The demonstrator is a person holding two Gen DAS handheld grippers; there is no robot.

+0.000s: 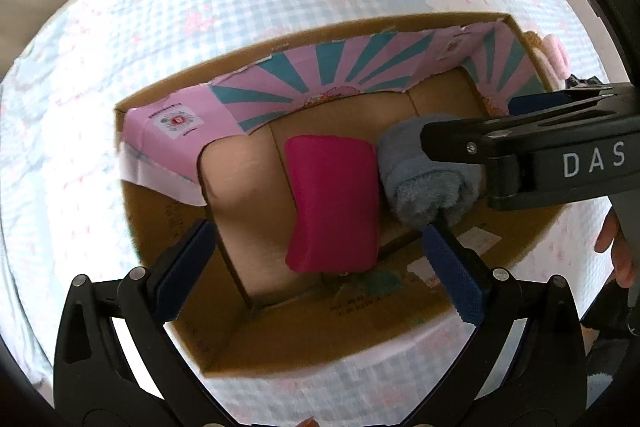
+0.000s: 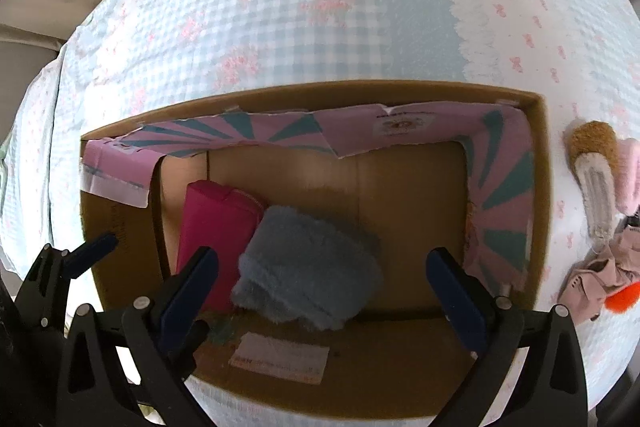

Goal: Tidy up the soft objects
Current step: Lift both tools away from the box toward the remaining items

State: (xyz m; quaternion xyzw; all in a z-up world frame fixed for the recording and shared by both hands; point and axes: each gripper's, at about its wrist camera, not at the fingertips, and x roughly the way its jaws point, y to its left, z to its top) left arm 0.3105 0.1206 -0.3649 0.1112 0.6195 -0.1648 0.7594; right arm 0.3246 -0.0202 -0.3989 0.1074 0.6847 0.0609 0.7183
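Inside the cardboard box (image 2: 540,187), the rolled blue fleece (image 2: 308,267) lies against the pink pouch (image 2: 216,227), whose long axis runs front to back. Both the left gripper (image 1: 320,267) and right gripper (image 2: 320,287) hang spread wide, holding nothing.

Both grippers hung side by side with fingers spread wide and empty, the left gripper (image 1: 320,267) pointing downward while the right gripper (image 2: 322,283) reached in from the right, a bare hand (image 1: 616,251) behind it.
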